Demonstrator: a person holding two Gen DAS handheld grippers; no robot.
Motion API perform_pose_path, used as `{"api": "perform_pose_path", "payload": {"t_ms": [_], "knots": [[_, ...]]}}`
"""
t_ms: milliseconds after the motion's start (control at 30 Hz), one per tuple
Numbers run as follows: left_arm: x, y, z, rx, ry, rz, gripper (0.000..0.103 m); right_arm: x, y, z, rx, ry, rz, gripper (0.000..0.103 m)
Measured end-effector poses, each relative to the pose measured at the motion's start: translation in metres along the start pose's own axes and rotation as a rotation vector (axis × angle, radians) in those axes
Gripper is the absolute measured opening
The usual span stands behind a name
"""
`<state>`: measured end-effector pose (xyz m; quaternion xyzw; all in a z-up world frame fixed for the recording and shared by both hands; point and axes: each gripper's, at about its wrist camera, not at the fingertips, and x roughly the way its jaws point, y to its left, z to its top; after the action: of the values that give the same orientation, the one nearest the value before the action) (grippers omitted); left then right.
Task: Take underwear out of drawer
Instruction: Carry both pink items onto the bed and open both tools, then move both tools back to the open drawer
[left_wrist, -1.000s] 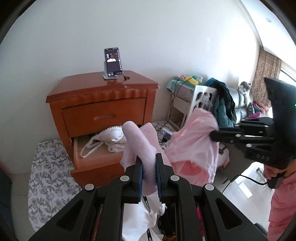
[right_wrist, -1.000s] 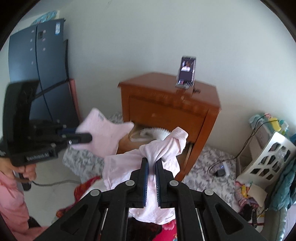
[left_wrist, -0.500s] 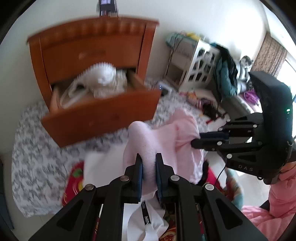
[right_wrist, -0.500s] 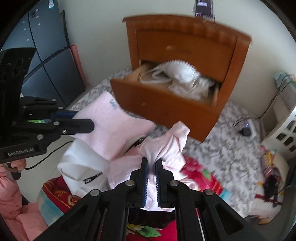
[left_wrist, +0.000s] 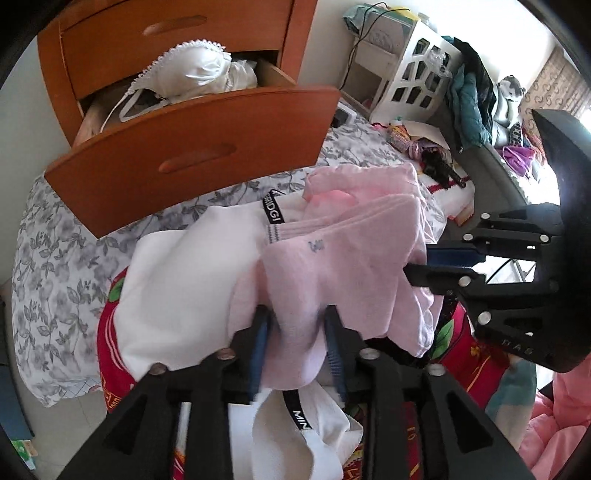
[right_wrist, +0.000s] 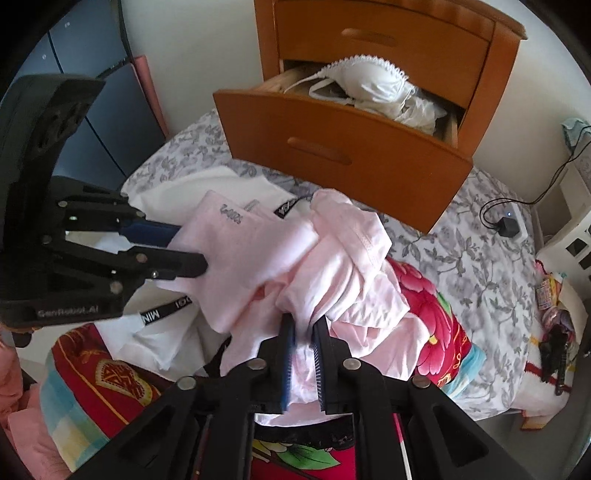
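Pink underwear (left_wrist: 332, 258): lying out of the open drawer (left_wrist: 192, 147), on the pile of white garments (left_wrist: 184, 280) just in front of it; left gripper (left_wrist: 297, 332) having just been opening, jaws now standing apart with pink cloth loose between; right gripper (right_wrist: 303, 345) also easing open, pads still touching a pink fold. Remaining in the drawer: white bra (right_wrist: 369, 79), waiting to be taken.

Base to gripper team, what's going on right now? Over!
Left gripper just opened around pink cotton underwear. Right gripper loosening on it. White lace bra left in orange wooden drawer. Nothing blocking.
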<state>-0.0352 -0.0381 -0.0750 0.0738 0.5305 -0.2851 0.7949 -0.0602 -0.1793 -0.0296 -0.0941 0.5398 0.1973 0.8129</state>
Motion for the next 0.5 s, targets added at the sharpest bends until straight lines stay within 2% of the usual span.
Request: {"api": "perform_pose_path", "payload": {"t_ms": [67, 167, 233, 300, 367, 433, 500], "knots": [[-0.002, -0.001, 0.000, 0.009, 0.004, -0.010, 0.049, 0.003, 0.002, -0.001, -0.001, 0.012, 0.000, 0.021], [-0.006, -0.004, 0.000, 0.029, 0.008, 0.003, 0.051, 0.004, 0.000, -0.002, 0.001, 0.021, 0.003, 0.035], [-0.010, -0.006, 0.001, 0.034, -0.001, 0.007, 0.053, 0.003, -0.001, -0.001, 0.004, 0.022, 0.001, 0.056], [-0.015, -0.006, 0.003, 0.034, -0.013, 0.005, 0.062, 0.002, -0.001, -0.001, 0.005, 0.019, 0.002, 0.059], [-0.022, -0.005, 0.005, 0.028, -0.029, 0.009, 0.067, 0.000, 0.000, 0.000, 0.003, 0.016, 0.003, 0.061], [-0.030, -0.004, 0.007, 0.023, -0.048, 0.015, 0.068, -0.001, 0.000, 0.000, 0.002, 0.011, 0.004, 0.068], [-0.036, -0.001, 0.008, 0.017, -0.067, 0.031, 0.079, -0.003, 0.000, 0.001, 0.002, 0.004, 0.012, 0.072]]}}
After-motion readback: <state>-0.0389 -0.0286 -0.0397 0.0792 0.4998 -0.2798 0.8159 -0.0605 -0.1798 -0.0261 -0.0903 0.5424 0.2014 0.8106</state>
